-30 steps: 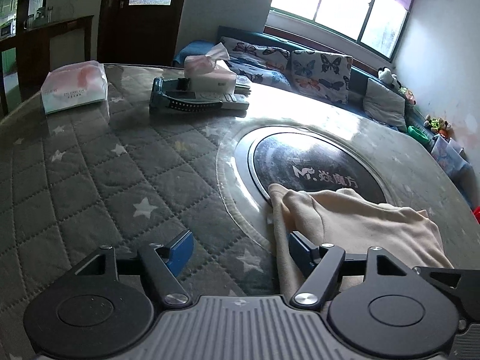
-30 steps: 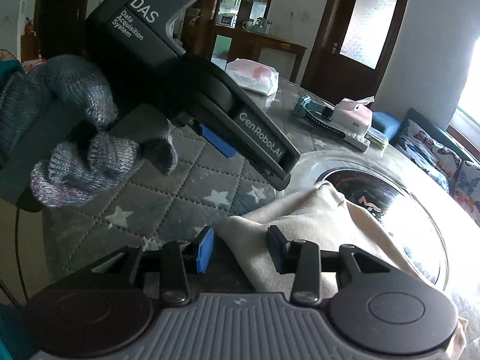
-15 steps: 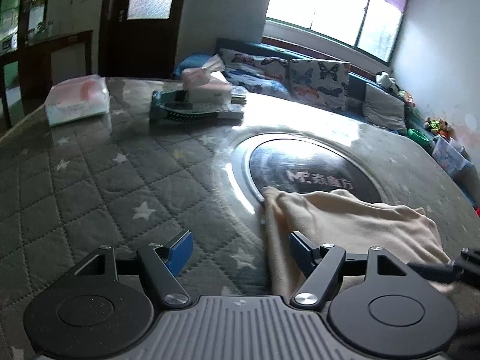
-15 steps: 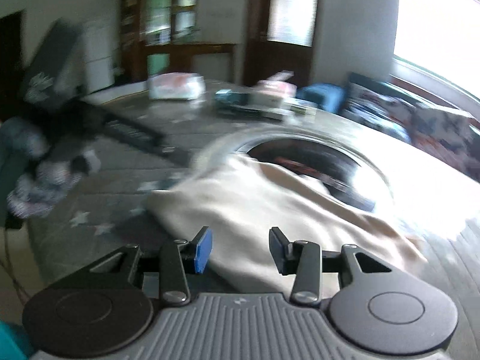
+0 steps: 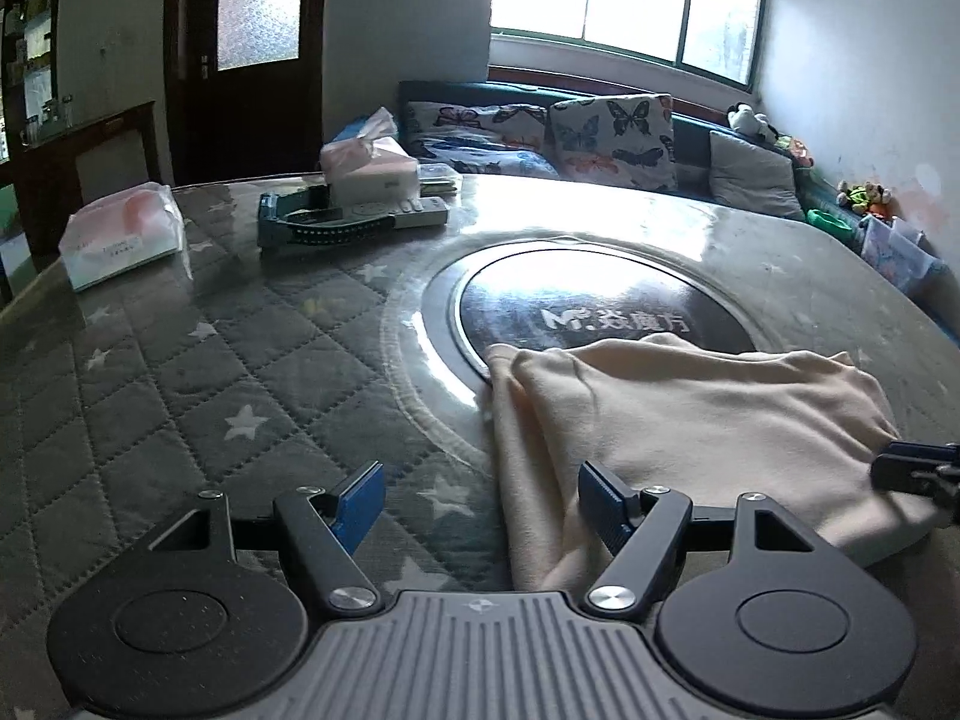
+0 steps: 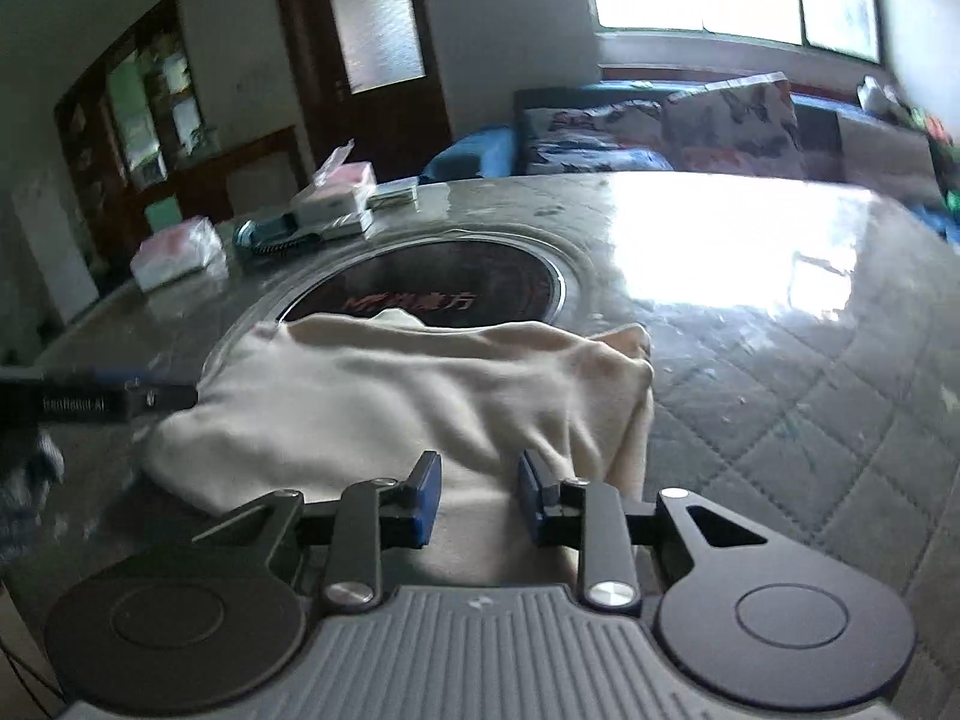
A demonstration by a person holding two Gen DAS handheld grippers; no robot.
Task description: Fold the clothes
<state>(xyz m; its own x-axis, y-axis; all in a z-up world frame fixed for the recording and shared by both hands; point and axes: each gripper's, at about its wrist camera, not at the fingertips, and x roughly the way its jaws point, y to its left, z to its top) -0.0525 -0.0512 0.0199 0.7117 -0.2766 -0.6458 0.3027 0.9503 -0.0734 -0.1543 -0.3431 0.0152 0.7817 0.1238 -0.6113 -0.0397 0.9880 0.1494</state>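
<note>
A cream garment (image 5: 678,420) lies bunched on the round quilted table, partly over the dark centre disc (image 5: 588,306). It also shows in the right wrist view (image 6: 384,396). My left gripper (image 5: 480,507) is open, with the garment's left edge lying between its blue pads. My right gripper (image 6: 477,495) is open over the garment's near right part, its jaws narrower apart. The right gripper's tip shows in the left wrist view (image 5: 918,471) at the garment's right end. The left gripper's finger shows in the right wrist view (image 6: 96,399) at the garment's left end.
At the table's far left stand a tissue pack (image 5: 123,234), a pink tissue box (image 5: 369,171) and a remote on a dark tray (image 5: 354,219). A sofa with butterfly cushions (image 5: 606,135) runs behind the table under the window. The table's near edge is close below both grippers.
My right gripper has swung from the garment's left side, beside the left gripper, round to its right part. My left gripper has drawn back and risen slightly. The garment lies flatter and more spread out.
</note>
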